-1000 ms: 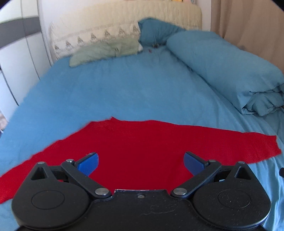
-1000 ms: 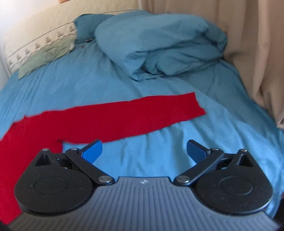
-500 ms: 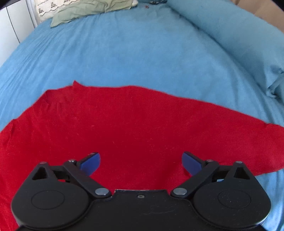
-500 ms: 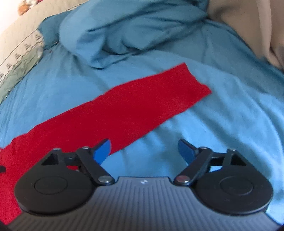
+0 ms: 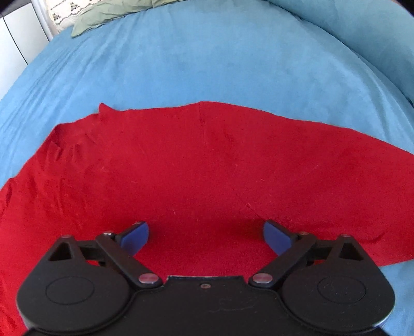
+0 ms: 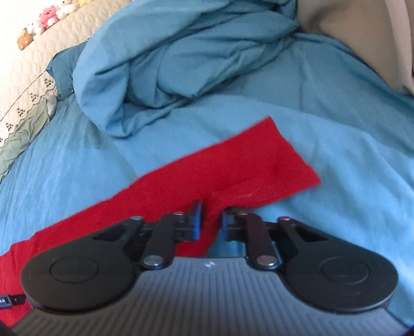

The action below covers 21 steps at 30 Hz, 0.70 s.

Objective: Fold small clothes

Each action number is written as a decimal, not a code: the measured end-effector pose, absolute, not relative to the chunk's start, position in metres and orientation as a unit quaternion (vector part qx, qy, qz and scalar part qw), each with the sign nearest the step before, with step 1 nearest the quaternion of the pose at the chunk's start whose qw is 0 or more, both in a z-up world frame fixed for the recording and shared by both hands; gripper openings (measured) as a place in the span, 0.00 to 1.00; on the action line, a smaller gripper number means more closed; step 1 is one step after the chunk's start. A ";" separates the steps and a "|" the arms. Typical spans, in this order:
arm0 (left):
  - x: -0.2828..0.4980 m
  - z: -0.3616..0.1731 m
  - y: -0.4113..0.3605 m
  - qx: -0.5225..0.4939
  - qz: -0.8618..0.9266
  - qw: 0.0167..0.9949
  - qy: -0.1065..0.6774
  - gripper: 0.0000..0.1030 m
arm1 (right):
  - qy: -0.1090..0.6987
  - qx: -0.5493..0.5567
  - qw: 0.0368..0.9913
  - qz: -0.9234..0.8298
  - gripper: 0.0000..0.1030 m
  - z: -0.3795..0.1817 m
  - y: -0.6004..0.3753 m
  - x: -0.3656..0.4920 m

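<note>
Since a second ago my right tongs (image 6: 210, 222) have drawn their blue pads nearly together on a raised fold at the lower edge of the red garment (image 6: 233, 165), where before they were spread wide above bare sheet; both cameras have also dropped closer to the bed. My left tongs (image 5: 205, 236) are spread wide, their blue pads (image 5: 135, 236) low over the broad red garment (image 5: 207, 168) with nothing between them, and I cannot tell whether they touch the cloth. From the left wrist view the red cloth fills the middle and lower frame, lying flat on the blue bed sheet (image 5: 207, 59), with a small pointed corner at its upper left edge and a faint seam running down from the middle of its top edge. From the right wrist view the same cloth is a long strip running from the lower left of the frame up to a squared end right of centre, with the sheet (image 6: 77, 155) around it. A bunched blue duvet (image 6: 181, 56) fills the upper middle of that frame, apart from the strip. At the upper left sit a cream quilted headboard (image 6: 33, 64), small plush toys (image 6: 49, 18) on top of it, and a pale green pillow (image 6: 23, 134) at the left edge.
</note>
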State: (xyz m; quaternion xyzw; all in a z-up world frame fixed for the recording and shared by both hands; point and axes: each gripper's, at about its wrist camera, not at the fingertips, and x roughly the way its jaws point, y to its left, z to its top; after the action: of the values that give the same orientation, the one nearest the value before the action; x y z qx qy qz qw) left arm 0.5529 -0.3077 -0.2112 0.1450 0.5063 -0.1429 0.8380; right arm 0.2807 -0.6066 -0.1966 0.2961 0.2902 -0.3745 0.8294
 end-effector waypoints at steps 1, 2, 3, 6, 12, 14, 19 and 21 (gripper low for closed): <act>0.555 -0.212 -0.308 0.145 -0.140 0.837 0.508 1.00 | 0.286 0.291 0.835 -0.371 0.23 -0.191 -0.604 0.283; 0.556 -0.213 -0.308 0.140 -0.142 0.835 0.512 1.00 | 0.281 0.285 0.842 -0.363 0.21 -0.185 -0.601 0.286; 0.559 -0.214 -0.306 0.134 -0.145 0.833 0.517 1.00 | 0.276 0.281 0.848 -0.353 0.21 -0.179 -0.598 0.290; 0.558 -0.209 -0.308 0.132 -0.154 0.825 0.528 1.00 | 0.268 0.270 0.868 -0.320 0.20 -0.155 -0.583 0.307; 0.565 -0.173 -0.284 0.123 -0.143 0.838 0.513 1.00 | 0.244 0.259 0.908 -0.223 0.20 -0.097 -0.526 0.364; 0.567 -0.153 -0.262 0.118 -0.131 0.849 0.498 1.00 | 0.238 0.256 0.919 -0.180 0.20 -0.081 -0.497 0.389; 0.567 -0.112 -0.188 0.119 -0.083 0.878 0.457 1.00 | 0.236 0.242 0.940 -0.052 0.20 -0.069 -0.396 0.449; 0.566 -0.105 -0.156 0.119 -0.062 0.884 0.447 1.00 | 0.251 0.235 0.939 -0.009 0.20 -0.081 -0.355 0.469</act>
State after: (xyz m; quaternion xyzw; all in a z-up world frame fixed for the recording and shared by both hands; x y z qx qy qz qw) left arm 0.5658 -0.1561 -0.1053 0.1188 0.4472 -0.0622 0.8843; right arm 0.4691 -0.3553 -0.0808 0.2347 0.2510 -0.0090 0.9391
